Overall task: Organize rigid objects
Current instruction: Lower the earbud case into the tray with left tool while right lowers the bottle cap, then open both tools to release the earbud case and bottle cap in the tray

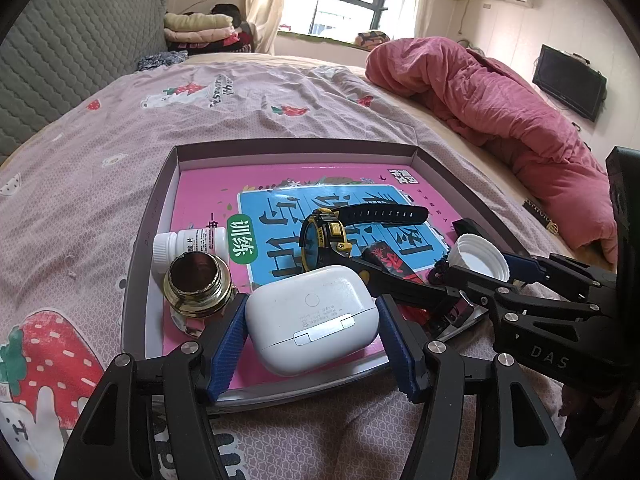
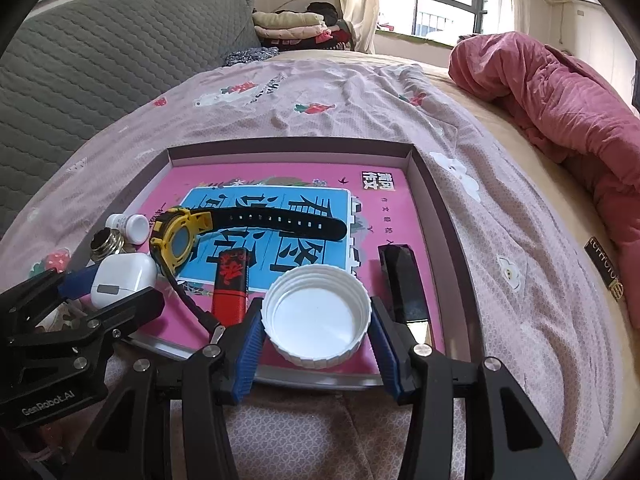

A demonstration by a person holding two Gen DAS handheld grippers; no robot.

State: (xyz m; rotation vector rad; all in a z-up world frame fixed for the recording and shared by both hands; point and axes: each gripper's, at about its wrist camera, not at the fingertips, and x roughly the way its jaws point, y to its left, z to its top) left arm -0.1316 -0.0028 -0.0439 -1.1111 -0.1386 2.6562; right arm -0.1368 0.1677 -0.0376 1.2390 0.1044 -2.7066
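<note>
A shallow grey box tray lies on the bed with a pink book as its floor. My left gripper is shut on a white earbud case at the tray's near edge, its blue pads against both sides of the case. My right gripper is shut on a white ribbed bottle cap, open side up, over the tray's near right part. Each gripper also shows in the other view: the right gripper with the cap, and the earbud case at the far left.
On the book lie a yellow-and-black watch, a white pill bottle, a brass-coloured threaded ring, a red-and-black stick and a black bar. A pink quilt is heaped on the right. A grey headboard stands at the left.
</note>
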